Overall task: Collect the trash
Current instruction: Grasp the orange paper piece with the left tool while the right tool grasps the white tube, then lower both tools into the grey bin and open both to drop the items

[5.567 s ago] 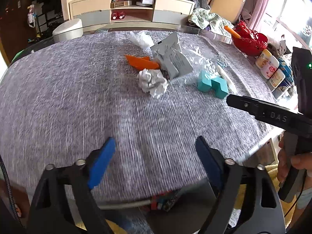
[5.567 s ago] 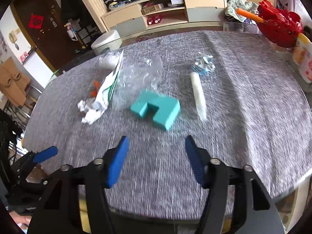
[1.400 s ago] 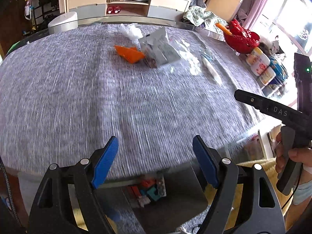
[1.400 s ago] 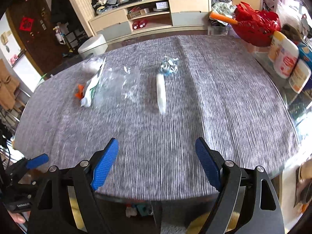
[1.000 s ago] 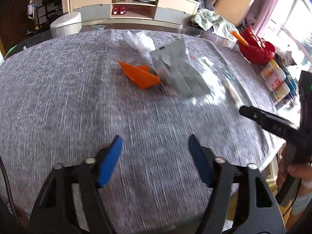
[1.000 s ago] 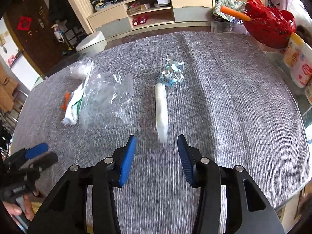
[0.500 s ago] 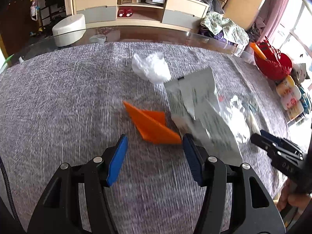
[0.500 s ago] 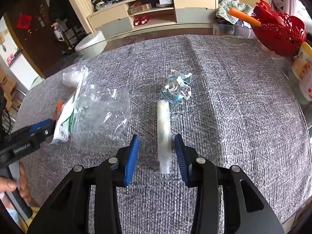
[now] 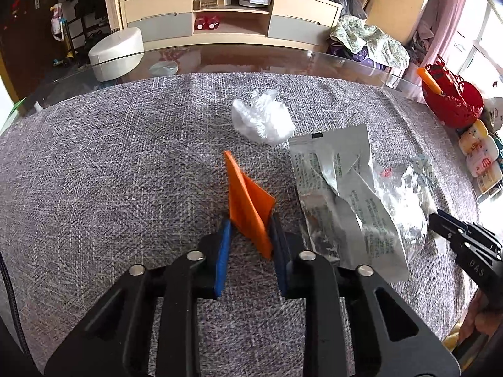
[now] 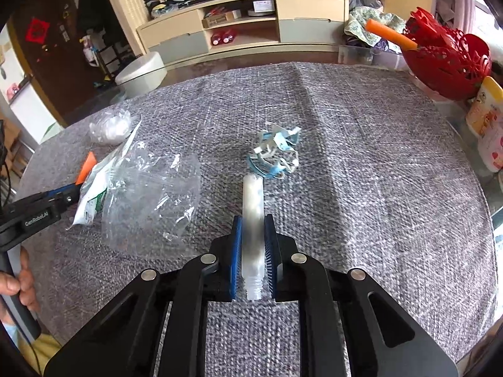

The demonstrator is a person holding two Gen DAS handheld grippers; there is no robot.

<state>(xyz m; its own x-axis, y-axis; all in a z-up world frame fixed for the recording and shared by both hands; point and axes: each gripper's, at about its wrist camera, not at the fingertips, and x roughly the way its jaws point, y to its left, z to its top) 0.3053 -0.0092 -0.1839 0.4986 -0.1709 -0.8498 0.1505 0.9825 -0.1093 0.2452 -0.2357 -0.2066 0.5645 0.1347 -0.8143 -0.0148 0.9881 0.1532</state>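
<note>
A folded orange paper (image 9: 245, 194) stands tilted up on the grey tablecloth (image 9: 94, 188). My left gripper (image 9: 250, 221) is closing on it, and both blue pads press its near end. My right gripper (image 10: 253, 220) is shut on a white plastic tube (image 10: 252, 194), which lies lengthwise between the pads with its threaded neck toward the camera. Loose trash remains on the cloth: a crumpled white plastic wad (image 9: 262, 121), a silver wrapper (image 9: 342, 194), a clear plastic bag (image 10: 151, 194) and a blue-and-white tangle (image 10: 275, 154) just beyond the tube.
A red basket (image 9: 452, 100) and several bottles (image 9: 478, 157) stand at the table's right edge. A glass rim runs along the far side, with a low cabinet (image 9: 232, 9) behind it. A hand (image 10: 19, 279) holds the left gripper's handle.
The left gripper moved forward to the orange paper and closed on it, and the paper now stands up. The right gripper closed on the white tube.
</note>
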